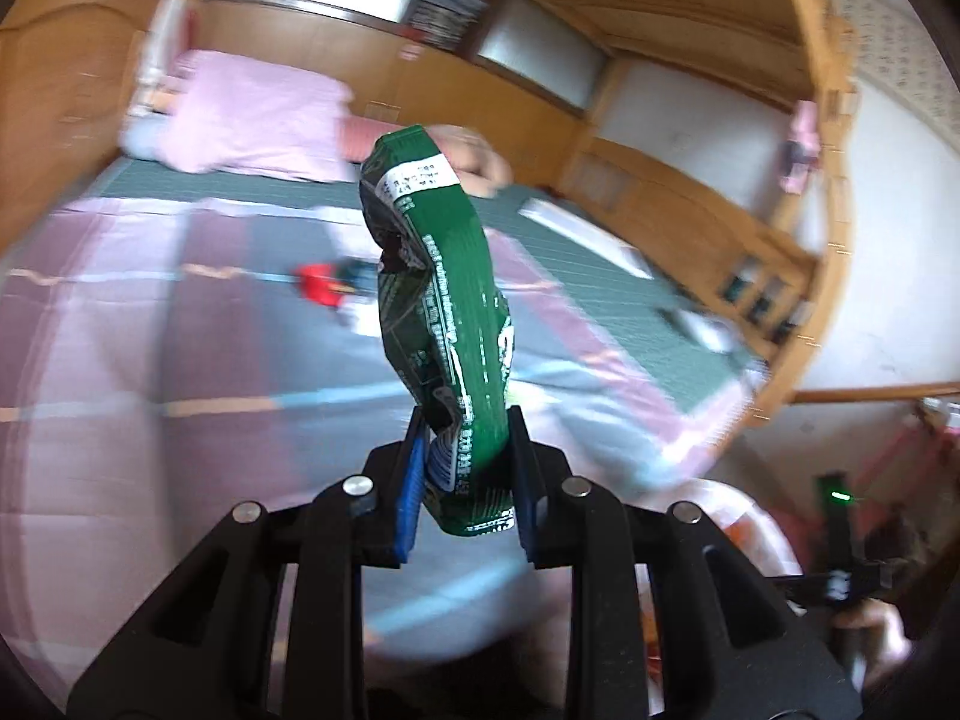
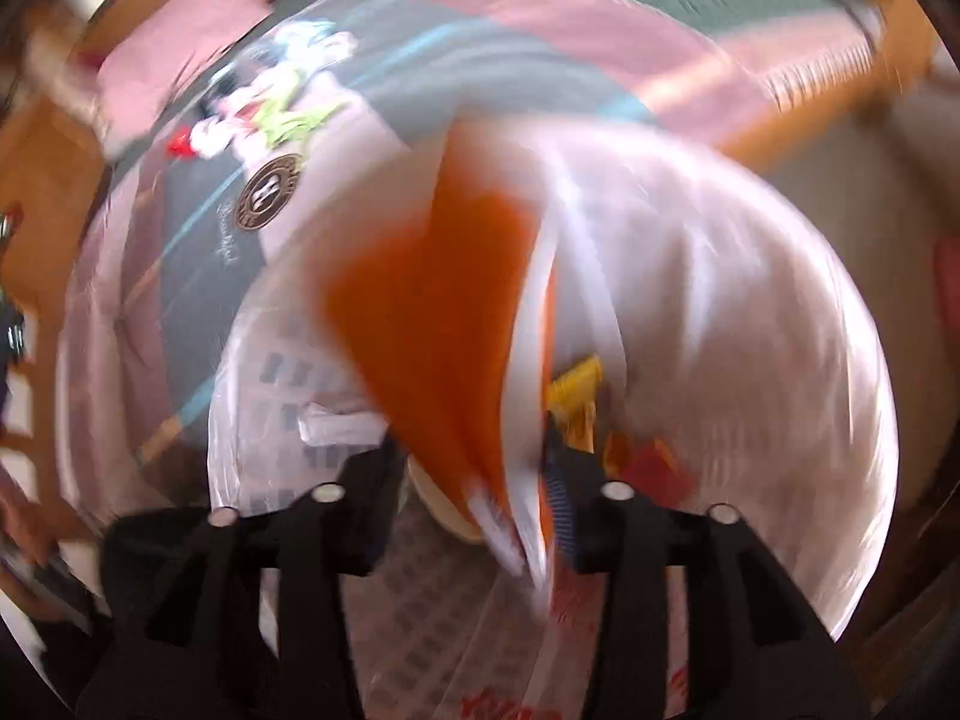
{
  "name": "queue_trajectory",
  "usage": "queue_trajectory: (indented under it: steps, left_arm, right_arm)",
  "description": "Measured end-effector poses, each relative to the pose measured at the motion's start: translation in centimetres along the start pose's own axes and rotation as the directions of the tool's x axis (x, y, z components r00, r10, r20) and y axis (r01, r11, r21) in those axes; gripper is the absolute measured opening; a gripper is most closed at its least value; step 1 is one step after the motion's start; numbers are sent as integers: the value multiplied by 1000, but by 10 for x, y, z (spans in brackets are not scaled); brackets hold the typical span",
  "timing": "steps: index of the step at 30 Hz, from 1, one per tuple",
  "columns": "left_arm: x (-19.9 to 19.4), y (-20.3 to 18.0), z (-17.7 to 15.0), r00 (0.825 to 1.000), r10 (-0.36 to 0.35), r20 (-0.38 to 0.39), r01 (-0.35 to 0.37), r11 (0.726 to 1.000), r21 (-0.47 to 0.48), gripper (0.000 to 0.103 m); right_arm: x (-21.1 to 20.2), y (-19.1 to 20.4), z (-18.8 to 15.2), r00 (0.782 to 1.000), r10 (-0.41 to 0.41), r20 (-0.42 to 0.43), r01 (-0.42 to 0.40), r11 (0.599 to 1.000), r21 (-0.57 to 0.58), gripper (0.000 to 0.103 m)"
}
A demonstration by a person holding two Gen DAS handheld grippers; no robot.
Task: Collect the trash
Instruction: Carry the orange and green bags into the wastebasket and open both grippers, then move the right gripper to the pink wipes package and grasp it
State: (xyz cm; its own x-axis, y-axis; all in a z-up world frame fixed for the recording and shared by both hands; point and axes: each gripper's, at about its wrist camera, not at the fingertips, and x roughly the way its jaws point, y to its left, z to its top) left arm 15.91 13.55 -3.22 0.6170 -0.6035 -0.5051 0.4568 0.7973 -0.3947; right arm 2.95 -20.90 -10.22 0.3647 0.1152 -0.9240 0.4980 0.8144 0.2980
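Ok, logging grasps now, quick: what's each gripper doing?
Left gripper: shut on the green wrapper.
Right gripper: holds the edge of the white plastic bag.

A white plastic bag (image 2: 720, 312) billows close, blocking the right tongs (image 2: 480, 480).

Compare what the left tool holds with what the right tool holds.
The left tool pinches a crumpled green wrapper, small and standing up free in the air. The right tool has a white-and-orange plastic bag, far bigger, filling that view and holding other trash. The wrapper shows sharp; the bag is blurred. Both are thin, soft packaging.
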Motion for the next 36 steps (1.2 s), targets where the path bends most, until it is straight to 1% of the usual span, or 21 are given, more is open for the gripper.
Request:
queue_trajectory:
  steps: [2, 4, 6, 8, 10, 11, 13, 15, 16, 18, 19, 20, 21, 22, 23, 25, 26, 28, 31, 33, 36]
  left_arm:
    - [5, -27, -3, 992, -123, -31, 124, 992, 24, 26]
    - [16, -57, -12, 967, -237, -93, 243, 968, 66, 26]
    - [33, -96, -32, 926, -326, -191, 351, 929, 117, 26]
    - [53, -132, -57, 879, -362, -310, 424, 891, 161, 29]
    - [71, -161, -83, 835, -366, -411, 471, 862, 190, 49]
    - [81, -172, -96, 817, -341, -465, 474, 857, 204, 66]
    - [91, -179, -102, 808, -299, -508, 455, 864, 216, 72]
    - [89, -165, -92, 818, -338, -466, 449, 881, 149, 85]
    - [86, -154, -84, 831, -353, -429, 437, 892, 112, 86]
    - [76, -126, -57, 880, -316, -355, 369, 925, 92, 86]
    - [68, -112, -45, 916, -261, -306, 303, 948, 99, 86]
    - [59, -92, -29, 960, -157, -232, 186, 977, 108, 87]
    - [49, -75, -17, 986, -38, -160, 55, 993, 107, 87]
    - [38, -58, -7, 992, 91, -92, -83, 992, 92, 88]
    - [27, -37, 3, 972, 232, -26, -230, 971, 65, 88]
    - [12, -3, 14, 904, 426, 37, -427, 904, 11, 90]
    - [5, 16, 19, 863, 503, 39, -503, 864, -30, 90]
    - [-8, 47, 23, 820, 571, 19, -565, 816, -120, 90]
    - [-26, 68, 23, 798, 603, 10, -591, 785, -187, 91]
    - [-28, 66, 24, 774, 633, 18, -622, 766, -164, 92]
    - [-31, 69, 20, 737, 676, 16, -669, 732, -126, 92]
  right_arm:
    - [-28, -12, 4, 992, -38, 123, 34, 999, 41, 48]
    - [-57, -23, 10, 968, -75, 240, 57, 995, 82, 57]
    - [-85, -33, 12, 936, -89, 340, 53, 992, 113, 60]
    - [-109, -39, 19, 899, -112, 424, 65, 990, 125, 61]
    - [-125, -40, 21, 865, -135, 483, 86, 989, 123, 69]
    - [-129, -40, 23, 853, -146, 500, 102, 988, 114, 70]
    - [-133, -37, 26, 840, -148, 522, 118, 989, 91, 72]
    - [-130, -30, 31, 838, -137, 528, 124, 990, 60, 72]
    - [-128, -27, 32, 839, -131, 527, 121, 991, 54, 73]
    - [-122, -19, 43, 849, -101, 519, 96, 995, 37, 73]
    - [-115, -8, 52, 863, -69, 501, 72, 997, 12, 73]
    - [-110, 0, 60, 871, -46, 490, 57, 998, -7, 73]
    - [-103, 12, 68, 878, -23, 479, 43, 999, -32, 74]
    - [-92, 30, 78, 885, 5, 466, 31, 997, -68, 74]
    - [-79, 50, 90, 891, 35, 453, 17, 994, -108, 74]
    - [-54, 88, 110, 899, 83, 430, -3, 983, -182, 74]
    - [-37, 109, 121, 907, 103, 409, -12, 975, -220, 74]
    - [-1, 151, 141, 925, 112, 363, -7, 961, -278, 74]
    - [57, 216, 166, 933, 34, 360, 119, 910, -396, 74]
    - [103, 254, 177, 930, -70, 360, 247, 845, -474, 74]
    - [168, 276, 189, 932, -227, 283, 349, 777, -525, 74]
